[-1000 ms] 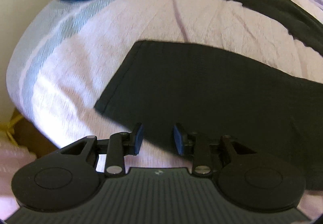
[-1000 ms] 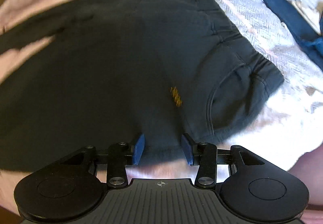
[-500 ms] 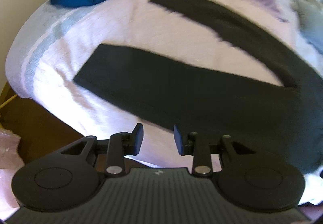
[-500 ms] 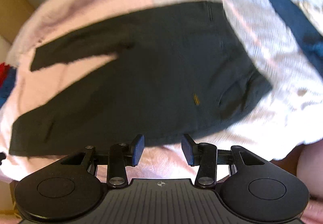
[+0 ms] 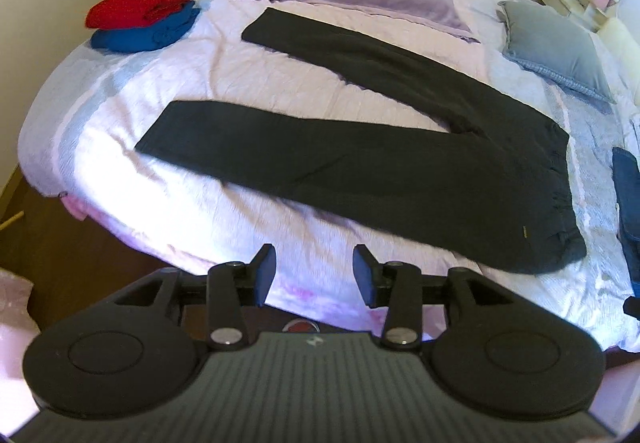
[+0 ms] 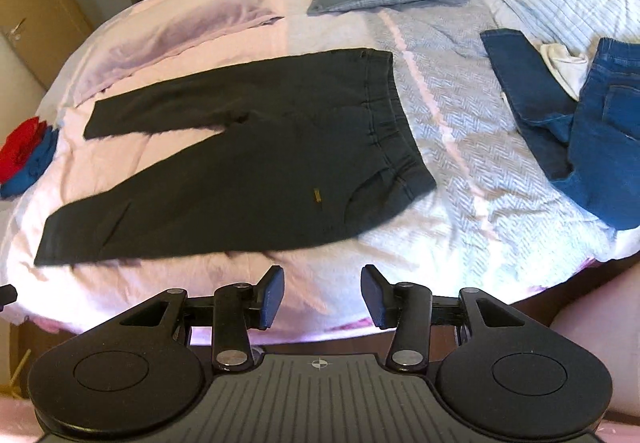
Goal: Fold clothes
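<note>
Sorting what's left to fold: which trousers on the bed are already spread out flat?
The black trousers, lying flat with both legs splayed apart toward the red and blue pile. The blue jeans beside them lie crumpled, partly over a white garment.

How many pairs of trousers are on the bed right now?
2. The black trousers lie spread flat mid-bed, legs splayed; the blue jeans lie crumpled at the right side. More may be hidden in the folded stack.

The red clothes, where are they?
The red clothes lie stacked on blue clothes at the bed's far left corner, beyond the black trousers.
</note>
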### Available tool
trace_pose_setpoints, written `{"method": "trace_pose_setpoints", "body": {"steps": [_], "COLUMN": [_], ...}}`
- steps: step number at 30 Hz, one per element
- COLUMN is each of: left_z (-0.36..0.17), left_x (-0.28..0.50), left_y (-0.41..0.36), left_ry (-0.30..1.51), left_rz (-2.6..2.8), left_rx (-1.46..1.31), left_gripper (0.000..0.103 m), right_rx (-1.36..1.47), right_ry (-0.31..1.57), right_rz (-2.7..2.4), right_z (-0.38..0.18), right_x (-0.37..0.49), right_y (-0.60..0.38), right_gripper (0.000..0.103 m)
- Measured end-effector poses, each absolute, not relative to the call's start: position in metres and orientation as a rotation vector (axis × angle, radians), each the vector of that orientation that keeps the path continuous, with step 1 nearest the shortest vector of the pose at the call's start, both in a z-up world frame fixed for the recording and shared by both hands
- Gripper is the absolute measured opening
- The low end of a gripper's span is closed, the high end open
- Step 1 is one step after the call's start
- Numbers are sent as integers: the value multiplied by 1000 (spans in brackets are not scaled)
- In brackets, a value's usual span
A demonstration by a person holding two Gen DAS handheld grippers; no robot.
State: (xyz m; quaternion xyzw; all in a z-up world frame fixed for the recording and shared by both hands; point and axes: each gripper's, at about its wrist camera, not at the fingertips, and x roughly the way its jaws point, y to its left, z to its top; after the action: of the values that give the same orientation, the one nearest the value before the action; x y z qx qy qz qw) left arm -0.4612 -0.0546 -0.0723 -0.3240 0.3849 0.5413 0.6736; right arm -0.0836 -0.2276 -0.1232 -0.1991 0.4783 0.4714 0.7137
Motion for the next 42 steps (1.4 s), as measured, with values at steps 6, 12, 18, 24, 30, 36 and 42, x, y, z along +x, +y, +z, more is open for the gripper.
{"method": "trace_pose_setpoints", "body": {"steps": [6,12,18,24,30,36,42], "left_z": [-51,-33,-24,-23,-27,-33,-39], "left_x": [-471,-472,-471,-470,-471,-474,-477], "left_y": [-83,-104,-119,-126,-129,-131,-134], "left_ry": [840,820,809,810,826,847,864], "left_rz": [1257,1268,1263,1257,1252,1255,1260], "left_rx": [-698,-635,-611,-598,-602,-615,-624], "left_gripper": [38,39,39,40,40,40,40], "right_rx": [-458,-468,-474,-474,-479,-497,-511], "right_ry": [1018,990,990,989,1010,1028,1047], "right_rz": [1125,1186,1216,1223,1212,1212,1213], "right_z": [-110,-103,-103,-105,-109,-116,-121], "right_x": [-102,-118,-129,-134,-136,-140,-145], "right_y": [-241,-253,-262,-268,-271,-270,-269], "right_gripper": [48,53,54,54,55,55,55]}}
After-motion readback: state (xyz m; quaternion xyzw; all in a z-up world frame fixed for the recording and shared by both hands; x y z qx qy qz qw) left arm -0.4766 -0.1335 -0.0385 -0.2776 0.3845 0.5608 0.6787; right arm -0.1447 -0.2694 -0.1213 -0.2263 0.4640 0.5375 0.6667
